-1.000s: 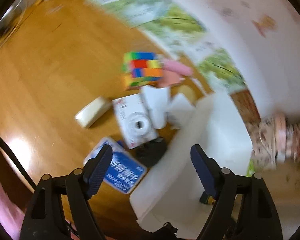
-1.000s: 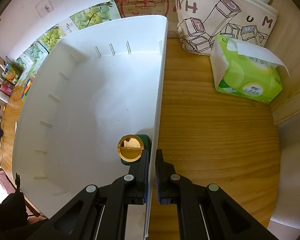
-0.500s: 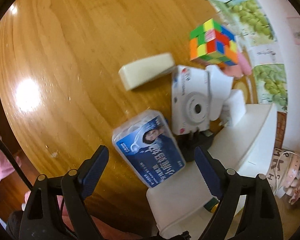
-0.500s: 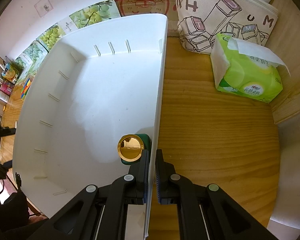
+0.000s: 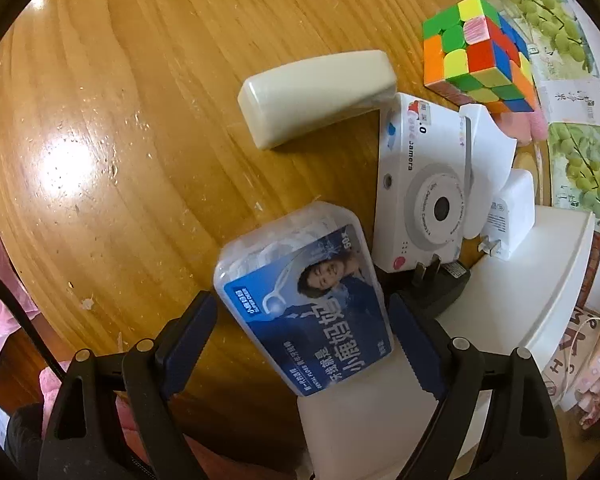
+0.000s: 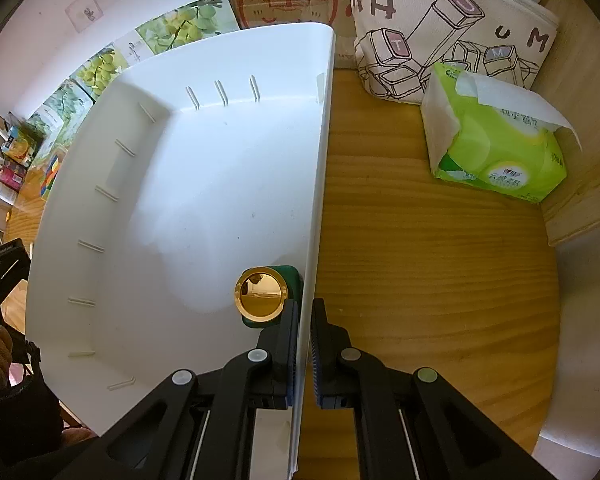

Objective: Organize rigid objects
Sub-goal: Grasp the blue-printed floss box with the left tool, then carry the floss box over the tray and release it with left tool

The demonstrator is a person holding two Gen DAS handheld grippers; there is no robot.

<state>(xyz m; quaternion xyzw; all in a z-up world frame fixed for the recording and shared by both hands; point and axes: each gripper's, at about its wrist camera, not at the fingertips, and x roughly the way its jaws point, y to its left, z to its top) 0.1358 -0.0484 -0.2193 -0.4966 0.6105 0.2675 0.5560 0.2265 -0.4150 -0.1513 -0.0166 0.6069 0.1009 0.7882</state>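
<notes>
The left gripper (image 5: pixel 302 344) pointed steeply down over the wooden table (image 5: pixel 120 140), its jaws wide apart after having just been opening. The floss box (image 5: pixel 304 304), clear plastic with a blue label, lay between the two blue pads (image 5: pixel 190 340). A gap showed on either side, so neither pad pressed on it and it was not held. Its near end rested on the rim of the white bin (image 5: pixel 540 292), so it sat tilted, its far end toward the middle of the table.

Just beyond the box lay a white toy camera (image 5: pixel 420 196), lens up. A black plug (image 5: pixel 440 284) sat at the camera's near corner, against the bin's edge. A white charger (image 5: pixel 512 216) stood just right of the camera, also by the bin. A cream bar (image 5: pixel 316 96) lay farther out, near the camera's far end. A colour cube (image 5: pixel 480 64) stood near the table's far edge, with something pink (image 5: pixel 524 126) beside it.

The right gripper (image 6: pixel 305 340) was closed on the bin's (image 6: pixel 204 184) right wall, one finger inside and one outside, pinching the thin plastic. Inside the bin, in the near right corner and close to the inner finger, stood a green bottle (image 6: pixel 290 280) with a gold cap (image 6: pixel 260 294). The rest of the bin floor was bare white. Outside the bin, toward the table's far right, lay a green tissue pack (image 6: pixel 496 152) and behind it a printed pouch (image 6: pixel 440 32).
</notes>
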